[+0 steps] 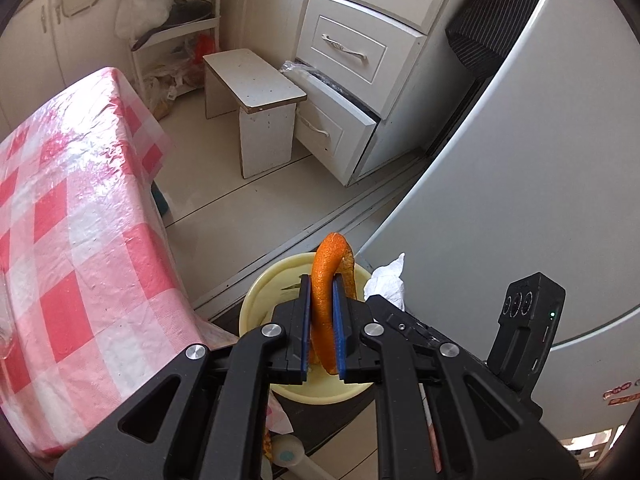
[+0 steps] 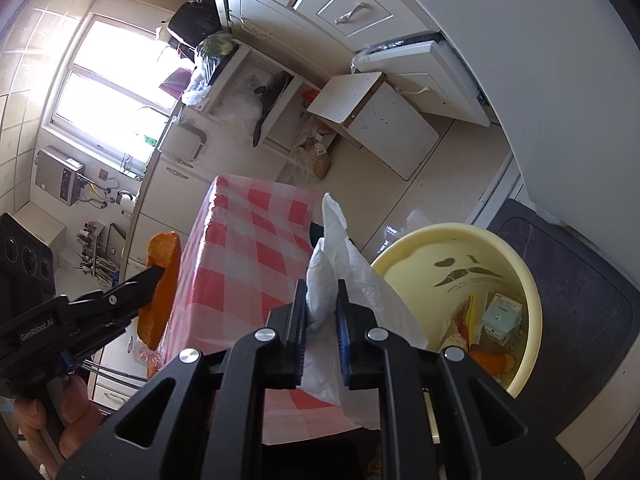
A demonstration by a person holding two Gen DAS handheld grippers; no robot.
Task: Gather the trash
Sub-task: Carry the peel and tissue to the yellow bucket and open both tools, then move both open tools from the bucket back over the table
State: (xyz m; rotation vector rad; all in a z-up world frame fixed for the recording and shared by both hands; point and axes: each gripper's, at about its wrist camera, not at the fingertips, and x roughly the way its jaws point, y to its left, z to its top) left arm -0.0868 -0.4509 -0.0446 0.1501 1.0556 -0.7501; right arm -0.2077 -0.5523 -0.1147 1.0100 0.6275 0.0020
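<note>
My left gripper (image 1: 322,286) is pinching a curled strip of orange peel (image 1: 326,276) between its blue pads, the peel arching up past the fingertips. Straight beyond and below it I see the pale yellow bin (image 1: 256,300), so the peel hangs over the bin's opening without touching the rim. In the right wrist view that same gripper comes in from the left edge with the peel in its tip, out beside the table and apart from the bin.

My right gripper (image 2: 322,292) is clamped on a crumpled white tissue (image 2: 332,256); part of it stands up above the fingers and a loose sheet trails down under them. The tissue sits just left of the bin's rim, not yet over the opening. Inside the bin I can make out a small boxy carton (image 2: 502,318), wrappers and another bit of orange peel at the bottom.

The bin stands on a dark mat (image 2: 580,300) by a grey fridge (image 1: 540,160). To the left is the table with a red and white checked cloth (image 1: 72,220). Further off stand a white stool (image 1: 256,92) and white drawers (image 1: 348,48), the lowest one pulled open.
</note>
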